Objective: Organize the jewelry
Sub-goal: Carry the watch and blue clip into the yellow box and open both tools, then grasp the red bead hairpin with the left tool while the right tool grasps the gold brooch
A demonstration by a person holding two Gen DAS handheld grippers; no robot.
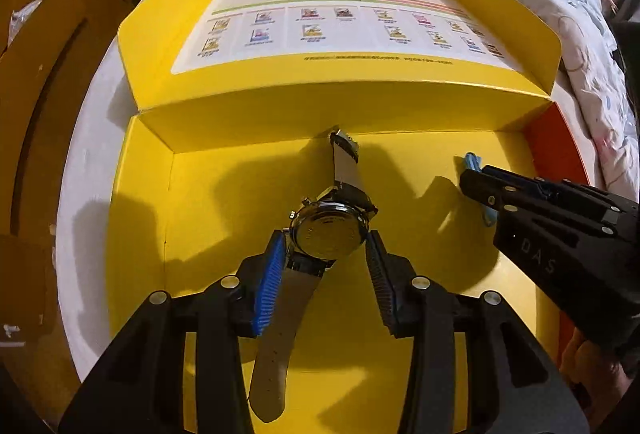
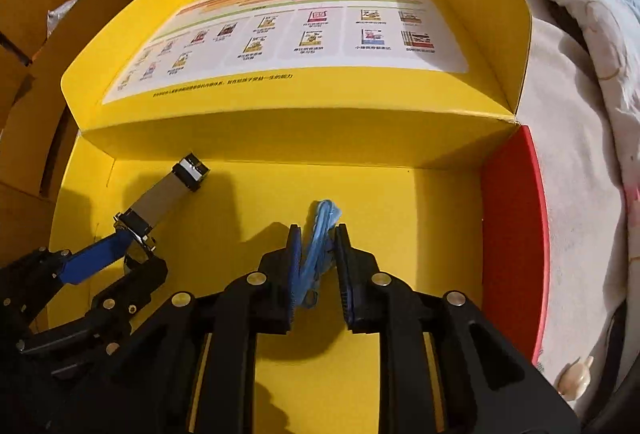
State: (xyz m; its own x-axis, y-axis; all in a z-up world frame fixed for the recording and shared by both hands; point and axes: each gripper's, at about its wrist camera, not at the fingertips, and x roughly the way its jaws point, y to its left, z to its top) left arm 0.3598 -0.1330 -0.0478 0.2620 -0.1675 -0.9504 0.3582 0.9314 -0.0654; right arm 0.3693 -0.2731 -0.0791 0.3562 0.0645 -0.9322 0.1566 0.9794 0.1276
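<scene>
The watch [image 1: 326, 234] lies face down inside the yellow box [image 1: 136, 194], its round metal case back turned up toward the left wrist camera, so the dial is hidden. One strap runs away to the far wall of the box and ends in a metal clasp [image 2: 192, 170] that rests close to that wall; the other strap passes back between the fingers and its end is cut off by the left gripper [image 1: 326, 250] body. The jaws of the left gripper stand apart with the watch case between them, the blue ribbed pad [image 1: 268, 286] touching or nearly touching the case edge and the dark pad on the other side just beside it; whether they press on it cannot be told. To the right, well apart from the watch, a light blue piece [image 2: 320, 234] sits pinched between the two pads of the right gripper [image 2: 318, 238], whose jaws are closed on it; it looks like a twisted or beaded band, but its exact kind is hard to make out, and its lower part is hidden behind the fingers. The box floor is plain yellow with a red side wall [image 2: 512, 234] on the right, and its open lid [image 2: 288, 34] carries a printed white sheet. The box rests on a bed with a pale quilt [image 2: 580, 14].
</scene>
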